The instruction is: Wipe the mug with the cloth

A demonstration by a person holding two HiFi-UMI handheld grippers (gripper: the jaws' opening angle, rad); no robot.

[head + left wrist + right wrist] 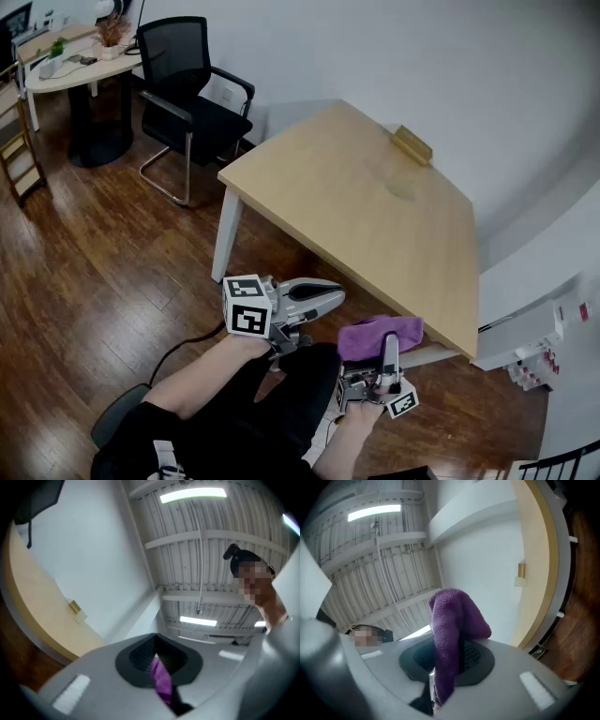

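Cloth and table edge partly hidden
The cloth's [452, 630] lower end disappears between the right gripper's [389, 352] jaws; it covers part of the table's [375, 206] near edge.

cloth [454, 620]: fuzzy knit; table [375, 216]: matt lt wood

Pale wooden table [356, 206], dark plank floor [94, 272]

Head view: cloth [380, 333], 5 o'clock: purple. Table [375, 216], centre: pale wood grain, white legs. Floor [94, 272], 9 o'clock: dark brown planks. Chair [187, 84], 11 o'clock: black. The left gripper [336, 298]: grey; cube [248, 307]: black-and-white squares.
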